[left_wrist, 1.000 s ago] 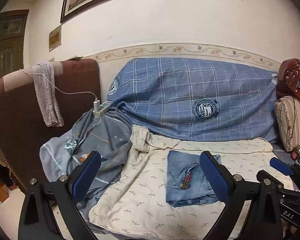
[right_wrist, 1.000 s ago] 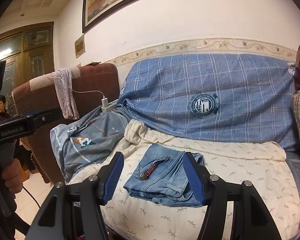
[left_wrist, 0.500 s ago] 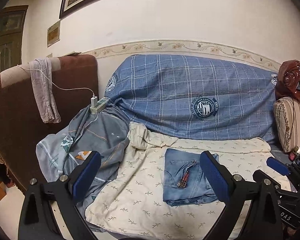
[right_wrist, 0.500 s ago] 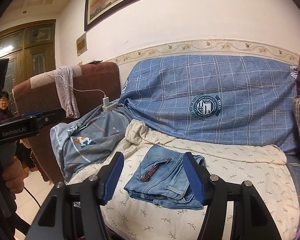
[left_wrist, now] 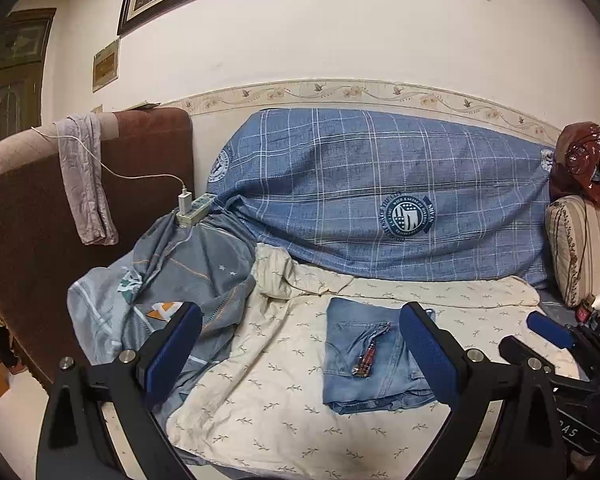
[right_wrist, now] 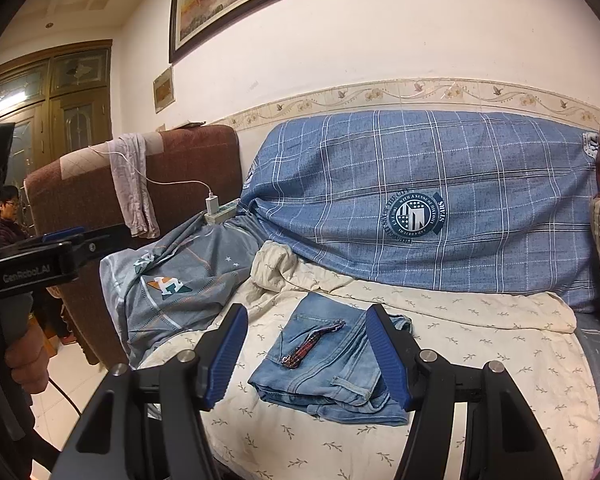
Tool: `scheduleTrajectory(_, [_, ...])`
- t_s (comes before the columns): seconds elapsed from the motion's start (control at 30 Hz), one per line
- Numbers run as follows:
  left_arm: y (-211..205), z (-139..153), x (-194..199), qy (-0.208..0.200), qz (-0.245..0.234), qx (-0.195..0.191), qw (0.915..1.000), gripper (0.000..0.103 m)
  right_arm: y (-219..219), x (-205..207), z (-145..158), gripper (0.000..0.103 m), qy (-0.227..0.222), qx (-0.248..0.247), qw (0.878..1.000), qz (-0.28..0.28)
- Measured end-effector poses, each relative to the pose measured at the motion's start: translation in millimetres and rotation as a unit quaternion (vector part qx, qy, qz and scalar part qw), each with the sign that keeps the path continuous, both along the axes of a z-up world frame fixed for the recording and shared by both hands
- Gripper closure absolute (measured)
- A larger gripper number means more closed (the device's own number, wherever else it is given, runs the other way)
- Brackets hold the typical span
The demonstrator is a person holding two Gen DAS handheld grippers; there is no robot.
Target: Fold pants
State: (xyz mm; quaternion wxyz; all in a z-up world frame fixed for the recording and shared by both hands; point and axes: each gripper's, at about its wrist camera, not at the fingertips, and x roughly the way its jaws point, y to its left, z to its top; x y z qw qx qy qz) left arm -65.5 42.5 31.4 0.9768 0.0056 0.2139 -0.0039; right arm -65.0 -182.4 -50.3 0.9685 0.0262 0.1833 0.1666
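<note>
Two covers dress the sofa (left_wrist: 28,240): a blue plaid sheet (left_wrist: 360,200) draped over the backrest and a cream leaf-print sheet (left_wrist: 268,392) spread across the seat, with a grey quilt (left_wrist: 172,272) bunched at the sofa's left end. A grey cloth (left_wrist: 86,188) hangs over the brown armrest, near a white power strip (left_wrist: 194,210) with a charger plugged in. The folded blue jeans (right_wrist: 332,364) lie as a compact packet on the cream sheet, a dark red strap (right_wrist: 312,344) resting on top. The left gripper (left_wrist: 300,356) hangs in the air short of the seat, its jaws spread wide and holding nothing. The right gripper (right_wrist: 308,356) hovers likewise, jaws spread apart and empty, the jeans seen between them but untouched.
</note>
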Motion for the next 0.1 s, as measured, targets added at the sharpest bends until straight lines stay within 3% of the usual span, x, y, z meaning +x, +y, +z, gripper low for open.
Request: scheduleTrajectory(0.1, [-3.0, -4.0, 6.7, 0.000, 0.002, 0.009, 1.0000, 0.004, -2.3, 4.8, -3.1, 0.038, 0.004, 0.002, 1.000, 0.000])
